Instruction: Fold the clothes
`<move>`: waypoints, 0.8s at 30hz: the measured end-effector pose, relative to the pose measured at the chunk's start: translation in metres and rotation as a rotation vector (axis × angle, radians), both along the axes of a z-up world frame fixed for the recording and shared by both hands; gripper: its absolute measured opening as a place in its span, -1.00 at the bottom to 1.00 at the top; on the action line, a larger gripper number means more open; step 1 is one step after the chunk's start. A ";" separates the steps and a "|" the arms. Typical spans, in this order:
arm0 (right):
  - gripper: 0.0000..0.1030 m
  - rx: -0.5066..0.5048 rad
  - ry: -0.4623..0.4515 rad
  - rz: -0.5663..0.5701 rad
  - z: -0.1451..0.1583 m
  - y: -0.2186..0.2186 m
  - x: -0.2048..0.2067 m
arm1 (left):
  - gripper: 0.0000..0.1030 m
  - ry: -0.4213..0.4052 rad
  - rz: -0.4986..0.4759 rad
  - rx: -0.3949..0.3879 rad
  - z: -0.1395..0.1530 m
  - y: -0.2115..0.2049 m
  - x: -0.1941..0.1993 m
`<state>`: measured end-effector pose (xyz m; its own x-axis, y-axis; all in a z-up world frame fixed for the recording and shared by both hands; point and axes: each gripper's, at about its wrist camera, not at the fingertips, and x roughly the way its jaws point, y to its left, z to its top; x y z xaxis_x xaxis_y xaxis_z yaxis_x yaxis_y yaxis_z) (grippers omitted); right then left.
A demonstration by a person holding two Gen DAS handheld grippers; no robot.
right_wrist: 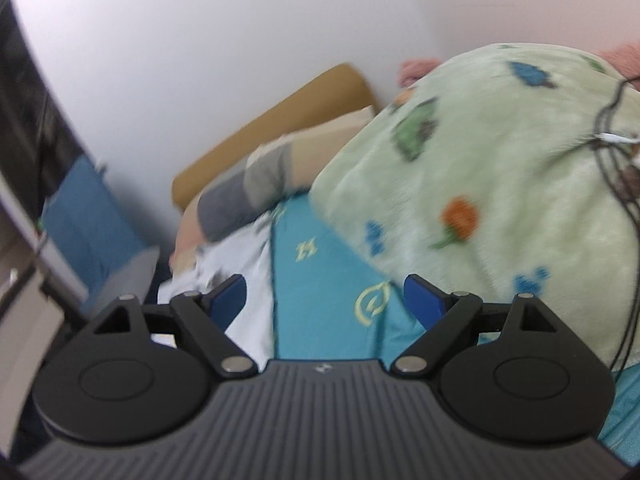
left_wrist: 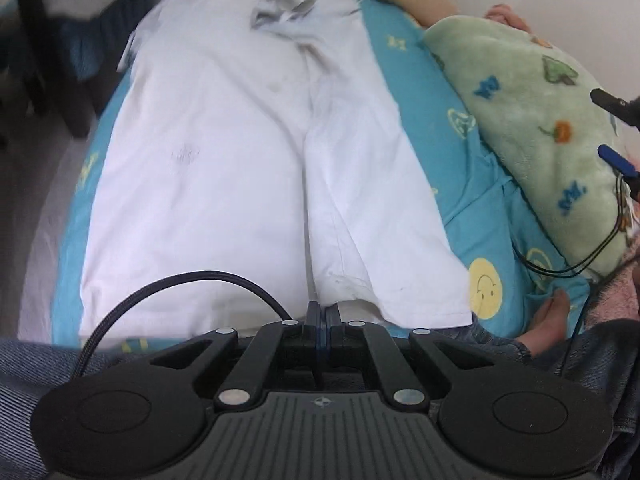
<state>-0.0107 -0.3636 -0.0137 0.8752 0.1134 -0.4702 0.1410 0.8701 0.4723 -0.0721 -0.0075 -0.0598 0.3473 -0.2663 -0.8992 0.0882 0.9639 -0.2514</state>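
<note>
Nearest in the left wrist view is the left gripper [left_wrist: 322, 314], pointing steeply down, its jaws pressed together over the near hem of a pair of white cotton trousers [left_wrist: 240, 152]. The blue pads meet right at the hem, between the two leg ends, but I cannot tell whether any cloth is pinched between them or they have closed on nothing.

The trousers lie spread lengthwise on a bed covered with a turquoise sheet printed with yellow smiley faces [left_wrist: 424, 92]. The waistband, with a rumpled grey patch, is at the far end, and the leg hems are close to the gripper. The legs lie side by side, touching along a central crease. A bare foot [left_wrist: 548, 320] rests on the sheet to the right of the hems, and a pale green fleece blanket with small printed figures [left_wrist: 532, 112] is heaped along that side.

The right gripper [right_wrist: 324, 300] hangs over the sheet beside the blanket with its jaws wide and nothing between them. The edge of the white cloth lies just under its left finger.

The fabric looks thin, light and limp. It will likely sag and crease when lifted, and one layer may slide over another. Corners should be the surest holds: a leg hem at its outer edge and the matching end of the waistband, so the cloth stays taut.
</note>
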 end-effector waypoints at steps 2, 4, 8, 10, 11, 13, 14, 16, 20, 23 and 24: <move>0.70 -0.038 0.016 0.041 -0.001 0.014 0.002 | -0.75 -0.002 0.006 -0.028 0.003 0.002 0.003; 0.70 -0.064 0.030 0.074 -0.002 0.026 0.003 | -0.33 -0.005 -0.008 -0.038 0.009 0.002 0.007; 0.68 -0.098 0.050 0.100 -0.003 0.045 0.006 | 0.17 -0.061 -0.041 -0.026 0.026 0.001 0.016; 0.68 -0.103 0.055 0.103 -0.003 0.049 0.008 | 0.28 -0.111 -0.038 -0.008 0.034 -0.001 0.033; 0.68 -0.101 0.058 0.104 -0.003 0.052 0.010 | 0.36 -0.135 -0.032 0.015 0.037 -0.004 0.047; 0.68 -0.094 0.066 0.107 -0.006 0.055 0.014 | 0.56 -0.155 -0.013 0.060 0.039 -0.010 0.084; 0.68 -0.090 0.071 0.108 -0.007 0.057 0.016 | 0.58 -0.155 -0.002 0.073 0.037 -0.009 0.107; 0.68 -0.097 0.076 0.110 -0.011 0.061 0.022 | 0.58 -0.156 0.018 0.095 0.030 -0.010 0.153; 0.68 -0.124 0.071 0.120 -0.019 0.068 0.037 | 0.58 -0.232 0.037 0.230 0.006 -0.025 0.238; 0.68 -0.147 0.066 0.126 -0.027 0.074 0.054 | 0.58 -0.310 0.035 0.322 -0.019 -0.039 0.291; 0.68 -0.152 0.066 0.128 -0.029 0.076 0.061 | 0.58 -0.336 0.034 0.351 -0.027 -0.043 0.309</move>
